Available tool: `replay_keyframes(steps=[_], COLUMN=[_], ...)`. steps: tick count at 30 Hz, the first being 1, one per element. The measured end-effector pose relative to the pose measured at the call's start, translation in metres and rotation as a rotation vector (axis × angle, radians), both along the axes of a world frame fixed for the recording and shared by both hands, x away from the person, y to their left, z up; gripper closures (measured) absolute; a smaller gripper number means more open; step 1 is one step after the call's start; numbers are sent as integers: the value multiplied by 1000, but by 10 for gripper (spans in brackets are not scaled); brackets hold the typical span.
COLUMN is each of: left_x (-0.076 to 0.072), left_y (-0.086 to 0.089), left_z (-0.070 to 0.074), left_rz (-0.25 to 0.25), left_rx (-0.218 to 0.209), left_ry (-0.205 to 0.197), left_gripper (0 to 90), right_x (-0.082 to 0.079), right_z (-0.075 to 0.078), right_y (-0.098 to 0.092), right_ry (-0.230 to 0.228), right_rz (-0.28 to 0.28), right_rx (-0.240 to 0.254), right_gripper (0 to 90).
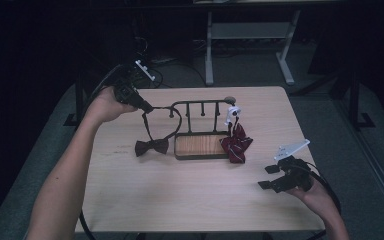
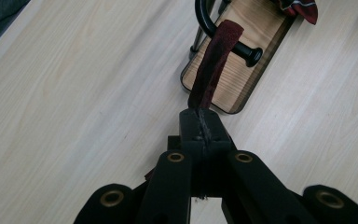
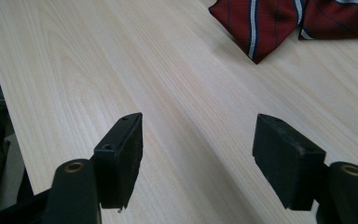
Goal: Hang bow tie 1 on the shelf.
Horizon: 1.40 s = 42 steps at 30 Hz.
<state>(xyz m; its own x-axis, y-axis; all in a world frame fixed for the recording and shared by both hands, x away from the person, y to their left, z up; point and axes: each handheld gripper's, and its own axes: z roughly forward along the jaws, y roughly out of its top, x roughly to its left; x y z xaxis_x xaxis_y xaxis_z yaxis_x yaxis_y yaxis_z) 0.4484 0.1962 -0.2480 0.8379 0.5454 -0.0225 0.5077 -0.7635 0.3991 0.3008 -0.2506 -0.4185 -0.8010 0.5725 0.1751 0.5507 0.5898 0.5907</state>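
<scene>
Left gripper jaws clenched on the maroon bow-tie strap; right gripper jaws released; no writing legible.

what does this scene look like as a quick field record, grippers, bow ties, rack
left gripper: shut on the dark bow tie's strap
strap: looped over a peg of the black rack
dark bow tie: its bow lies on the table left of the rack
rack base: wooden tray with a dark rim
striped bow tie: red, hangs at the rack's right end, reaches the table
right gripper: open, nothing between the pads, low over the table near its right front corner
</scene>
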Motion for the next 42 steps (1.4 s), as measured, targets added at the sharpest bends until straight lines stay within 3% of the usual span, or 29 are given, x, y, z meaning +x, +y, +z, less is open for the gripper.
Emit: replay_keyframes(steps=[4, 14, 18, 22, 42], left_x=[0, -2, -7, -12, -34], left_y=[0, -2, -1, -1, 13], left_z=[-2, -6, -7, -9, -25], left_rz=[-4, -16, -35, -53, -75], left_rx=[30, 27, 5, 23, 20], left_ry=[0, 5, 4, 4, 12], left_gripper=[897, 825, 791, 769, 687], right_x=[0, 0, 0, 1, 2], right_z=[0, 1, 1, 1, 1], right_y=[0, -2, -3, -3, -8], right_ry=[-2, -5, -5, -4, -7], right_rz=[1, 0, -3, -8, -33], right_rx=[1, 3, 1, 0, -5], right_gripper=[331, 330, 330, 330, 324])
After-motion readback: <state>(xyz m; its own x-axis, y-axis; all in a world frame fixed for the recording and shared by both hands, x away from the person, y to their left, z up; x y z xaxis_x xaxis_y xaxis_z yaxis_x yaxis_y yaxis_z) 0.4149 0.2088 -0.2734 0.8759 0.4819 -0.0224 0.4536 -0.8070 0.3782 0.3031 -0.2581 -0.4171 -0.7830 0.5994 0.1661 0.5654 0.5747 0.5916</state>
